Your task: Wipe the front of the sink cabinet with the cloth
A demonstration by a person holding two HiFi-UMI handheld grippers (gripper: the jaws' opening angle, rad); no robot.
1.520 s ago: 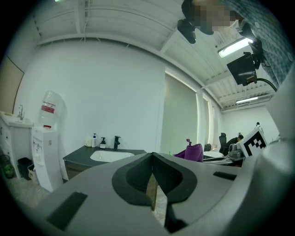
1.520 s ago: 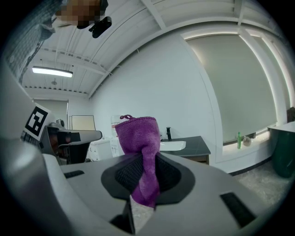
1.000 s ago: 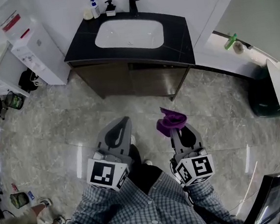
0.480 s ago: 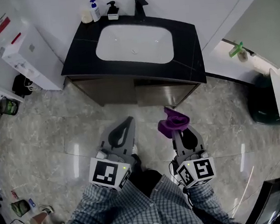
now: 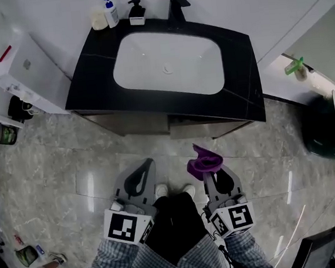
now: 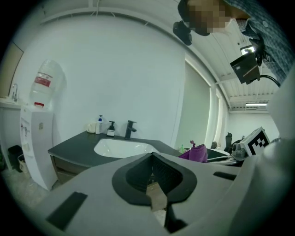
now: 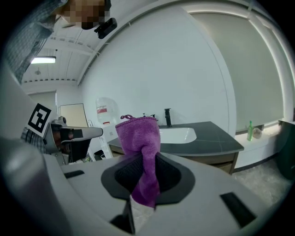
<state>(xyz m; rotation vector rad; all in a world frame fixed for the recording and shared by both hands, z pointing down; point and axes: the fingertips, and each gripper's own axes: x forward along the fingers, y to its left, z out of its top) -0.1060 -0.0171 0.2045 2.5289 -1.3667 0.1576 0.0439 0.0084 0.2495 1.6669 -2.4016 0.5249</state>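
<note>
purple cloth is pinched in the right gripper. its fingers are closed down on the lower part of the cloth, and the rest sticks up and flops forward past the tips in a bunched lump. in the right gripper view the cloth runs right up the middle between the fingers. the left gripper sits beside it, a little apart, with its fingers closed together and nothing in them. both are held out low in front of the person, over the grey marble floor, pointing toward the sink cabinet. the cloth isn't touching the cabinet, there's a strip of floor between them. the brown cabinet front shows only as a thin band under its black top, which has a white basin set in it. a black tap and a couple of soap bottles stand along the back edge by the wall. a white water dispenser stands just left of the cabinet.
</note>
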